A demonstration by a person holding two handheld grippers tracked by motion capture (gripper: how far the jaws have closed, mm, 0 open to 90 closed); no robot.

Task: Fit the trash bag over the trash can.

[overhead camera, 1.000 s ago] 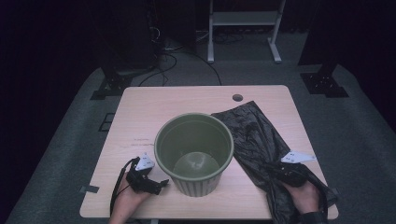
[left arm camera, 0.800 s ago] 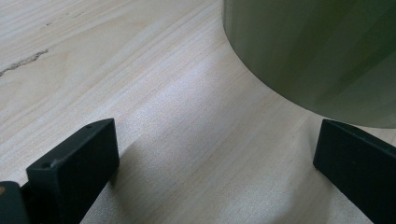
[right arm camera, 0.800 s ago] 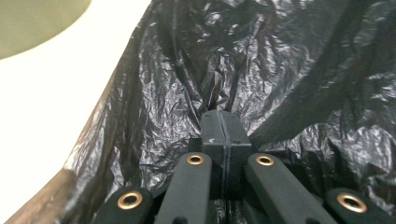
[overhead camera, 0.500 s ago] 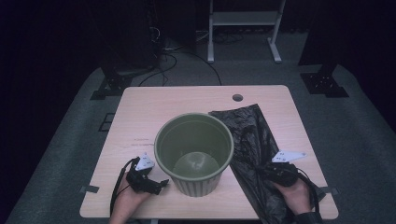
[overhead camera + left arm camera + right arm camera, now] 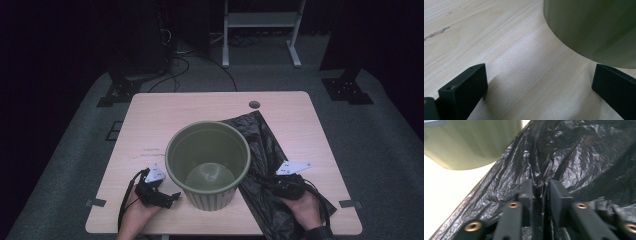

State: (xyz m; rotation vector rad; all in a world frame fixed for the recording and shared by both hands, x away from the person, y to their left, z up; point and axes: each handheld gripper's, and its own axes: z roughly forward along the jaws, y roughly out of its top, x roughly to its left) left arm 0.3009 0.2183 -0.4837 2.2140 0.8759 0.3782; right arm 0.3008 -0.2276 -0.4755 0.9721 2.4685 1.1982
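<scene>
1. Table: pale wood, with the bin near its front edge and the bag spread to the bin's right.
2. Bag: black, crumpled film lying flat on the table, its left edge touching the bin's foot and its near end hanging off the table's front edge. To line the bin well, lift one layer only, so the mouth can open.
3. Bin: green, upright and empty, between the two grippers. It looks light, so it may slide if the bag drags against it.
4. Left gripper: resting low on the table just left of the bin, jaws spread wide with nothing between them, one jaw close to the bin wall. Best used to steady the bin.
5. Right gripper: on the bag's near part, jaws narrow; they have just been opening a little, with a pinched fold of film between them. Whether the pads truly grip it is unclear; check before lifting.
</scene>
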